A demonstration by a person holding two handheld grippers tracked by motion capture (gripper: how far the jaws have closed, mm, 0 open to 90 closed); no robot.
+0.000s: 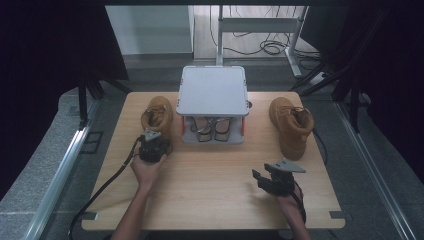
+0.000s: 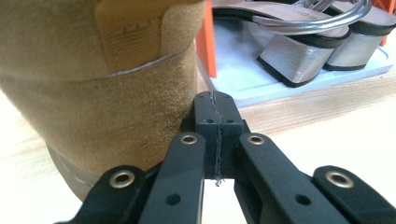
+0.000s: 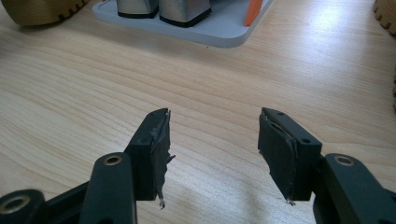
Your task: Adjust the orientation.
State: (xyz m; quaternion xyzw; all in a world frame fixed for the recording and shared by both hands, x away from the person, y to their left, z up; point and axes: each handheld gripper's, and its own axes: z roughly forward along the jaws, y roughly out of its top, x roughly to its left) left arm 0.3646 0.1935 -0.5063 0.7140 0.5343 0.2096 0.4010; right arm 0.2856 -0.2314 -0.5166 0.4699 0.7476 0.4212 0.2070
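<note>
Nearest the camera in the high view are two forearms that come in from the near edge of the tabletop (image 1: 210, 170). Each hand holds one gripper. On the left, the left gripper (image 1: 152, 142) has its jaws pressed fully together with nothing between them, and its tip is against the heel of the left boot (image 1: 157, 114); in the left gripper view the closed tip (image 2: 217, 109) touches the tan suede of this boot (image 2: 93, 93) low at the heel, just above the sole. This boot stands upright on the left part of the tabletop, just left of the grey shoe rack (image 1: 213, 90). On the right, the right gripper (image 1: 261, 179) is over bare wood at the near right, with its jaws moderately wide apart and holding nothing; the right gripper view shows the gap (image 3: 212, 140) with only wood grain behind it. Under the top plate of the rack, a pair of silver block-heel sandals (image 1: 210, 129) sits on the lower shelf between orange posts. Farther right, the right boot (image 1: 291, 125) stands well apart from the right gripper.
</note>
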